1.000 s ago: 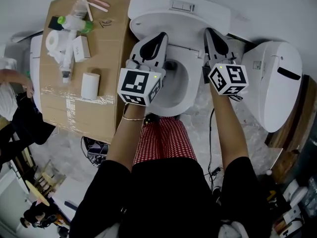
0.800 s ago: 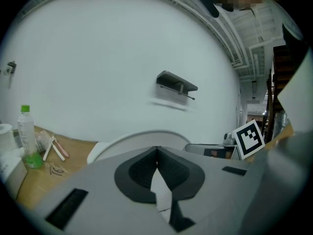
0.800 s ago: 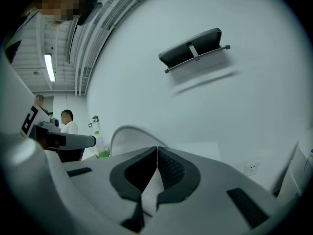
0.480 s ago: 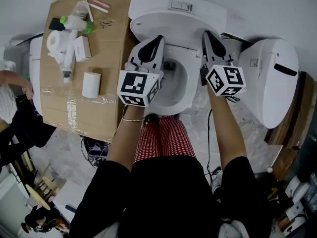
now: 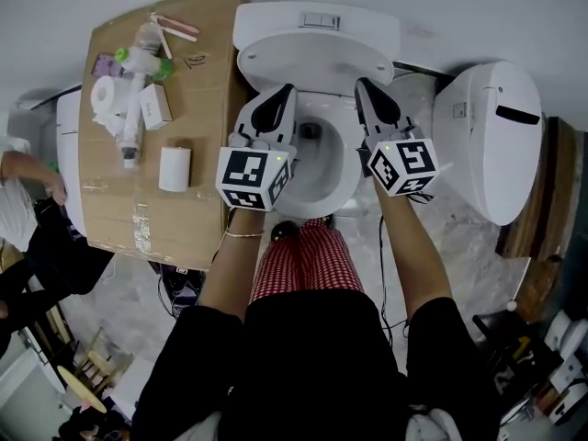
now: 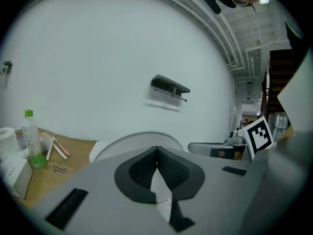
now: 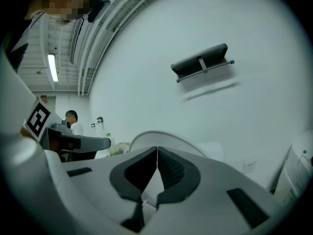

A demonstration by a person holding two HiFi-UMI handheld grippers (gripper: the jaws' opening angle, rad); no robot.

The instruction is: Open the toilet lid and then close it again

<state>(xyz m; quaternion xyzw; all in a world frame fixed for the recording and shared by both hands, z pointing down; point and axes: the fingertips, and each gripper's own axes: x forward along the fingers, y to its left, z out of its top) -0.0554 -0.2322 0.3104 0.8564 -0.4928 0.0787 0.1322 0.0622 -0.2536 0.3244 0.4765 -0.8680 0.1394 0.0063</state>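
The white toilet's lid [image 5: 312, 55] stands raised against the tank [image 5: 317, 18], and the bowl [image 5: 317, 168] lies uncovered below it. My left gripper [image 5: 286, 92] hovers over the bowl's left rim, its tips close to the lid's lower edge, jaws shut on nothing. Over the right rim my right gripper [image 5: 362, 84] is likewise shut and holds nothing. From the left gripper [image 6: 157, 148], the lid's rounded top edge [image 6: 132, 140] shows just beyond the tips. The right gripper [image 7: 157, 150] looks at the same lid edge [image 7: 164, 137].
A cardboard-covered table [image 5: 197, 191] at the left carries a green-capped bottle [image 6: 32, 140], paper rolls [image 5: 175, 168] and small boxes. A second toilet [image 5: 496, 145] stands at the right. A person [image 5: 28, 209] crouches at far left. A dark bracket [image 7: 201, 65] hangs on the wall.
Both grippers have drifted slightly left and farther up the picture, nearer the raised lid, staying shut. The lid has stayed up.
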